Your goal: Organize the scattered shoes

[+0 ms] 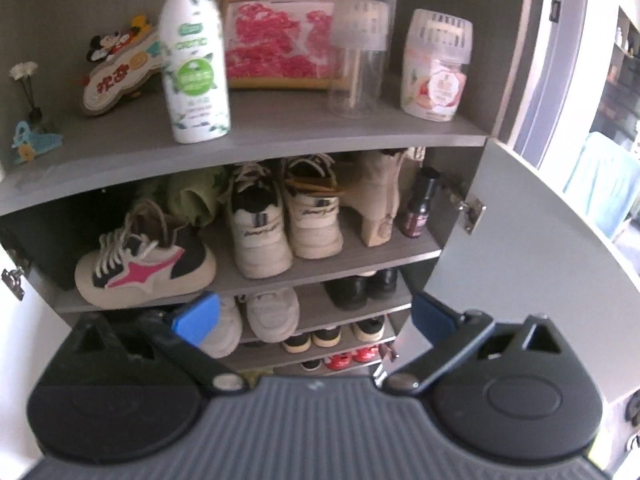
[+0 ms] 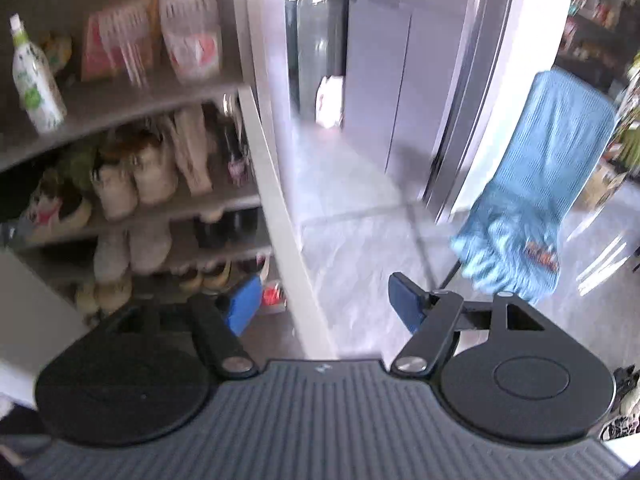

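An open grey shoe cabinet [image 1: 256, 136] fills the left wrist view. On its upper shoe shelf a white sneaker with a pink and black side [image 1: 146, 270] lies sideways at the left, with a pair of cream sneakers [image 1: 288, 224] and tan heeled boots [image 1: 380, 196] to its right. Lower shelves hold white sneakers [image 1: 272, 314], black shoes [image 1: 362, 288] and small red shoes [image 1: 352, 358]. My left gripper [image 1: 314, 314] is open and empty in front of the lower shelves. My right gripper [image 2: 324, 306] is open and empty, over the cabinet door's edge [image 2: 280, 216]; this view is blurred.
The top shelf carries a white spray bottle [image 1: 196, 60], a framed red picture [image 1: 280, 40], two deodoriser jars [image 1: 436, 64] and ornaments. A dark small bottle [image 1: 418, 204] stands beside the boots. The right cabinet door [image 1: 532, 248] stands open. A blue cloth [image 2: 536, 188] hangs over pale floor tiles [image 2: 360, 232].
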`<state>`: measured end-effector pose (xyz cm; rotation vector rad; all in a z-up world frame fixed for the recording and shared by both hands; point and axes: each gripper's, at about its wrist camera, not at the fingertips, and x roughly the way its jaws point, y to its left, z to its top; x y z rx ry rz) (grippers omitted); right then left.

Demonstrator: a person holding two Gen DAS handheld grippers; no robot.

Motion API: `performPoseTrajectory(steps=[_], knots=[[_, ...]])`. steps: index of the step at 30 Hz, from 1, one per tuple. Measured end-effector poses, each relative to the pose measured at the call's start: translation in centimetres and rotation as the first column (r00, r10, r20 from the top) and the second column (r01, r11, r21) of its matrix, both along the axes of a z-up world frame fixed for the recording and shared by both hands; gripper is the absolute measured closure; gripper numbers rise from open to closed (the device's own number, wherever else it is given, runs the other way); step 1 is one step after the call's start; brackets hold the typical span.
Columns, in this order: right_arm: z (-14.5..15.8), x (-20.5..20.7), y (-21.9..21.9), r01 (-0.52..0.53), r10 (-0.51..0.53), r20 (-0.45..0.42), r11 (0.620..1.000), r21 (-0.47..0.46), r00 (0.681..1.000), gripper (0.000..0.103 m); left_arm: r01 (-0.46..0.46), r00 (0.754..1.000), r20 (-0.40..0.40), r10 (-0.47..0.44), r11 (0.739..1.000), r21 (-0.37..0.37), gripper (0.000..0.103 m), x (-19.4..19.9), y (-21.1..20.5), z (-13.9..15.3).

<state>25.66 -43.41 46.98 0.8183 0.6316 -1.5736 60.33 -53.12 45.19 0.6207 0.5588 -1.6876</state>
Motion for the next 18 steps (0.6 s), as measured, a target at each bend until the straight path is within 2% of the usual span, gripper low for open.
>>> performPoseTrajectory(steps=[2,5,7,10,12,16,18], knots=[[-0.8,-0.9,0.0,-0.027,0.025,0.056,0.999,0.03,0.998,0.038,0.009,1.0,0.014,-0.009,1.0,-0.015,0.0,-1.3,0.4,0.3],[-1.9,-1.5,-0.3,-0.061,0.056,0.083,0.996,0.061,0.995,0.043,0.013,0.999,0.032,-0.012,1.0,-0.014,0.0,-2.6,0.7,0.3],[-2.4,-1.9,-0.5,-0.084,0.076,0.119,0.995,0.06,0.99,0.053,-0.004,0.999,0.041,0.004,1.0,-0.007,0.0,-2.9,0.7,0.1],[-2.8,-1.6,-1.1,-0.114,0.1,0.159,0.99,0.082,0.982,0.075,-0.017,0.999,0.033,0.017,1.0,0.005,0.0,-3.0,0.5,-0.1],[-3.1,-0.8,-1.6,-0.137,0.121,0.15,0.985,0.102,0.981,0.077,-0.028,0.999,0.034,0.028,1.0,0.006,0.0,-2.7,0.4,-0.2],[-3.1,1.8,-1.8,-0.192,0.187,0.054,0.973,0.126,0.981,0.078,-0.061,0.997,0.042,0.062,0.998,-0.017,0.0,-1.5,0.3,-0.2],[-3.0,2.8,-1.9,-0.196,0.19,0.056,0.971,0.137,0.98,0.078,-0.071,0.997,0.031,0.072,0.997,-0.015,0.0,-0.8,0.2,-0.3]])
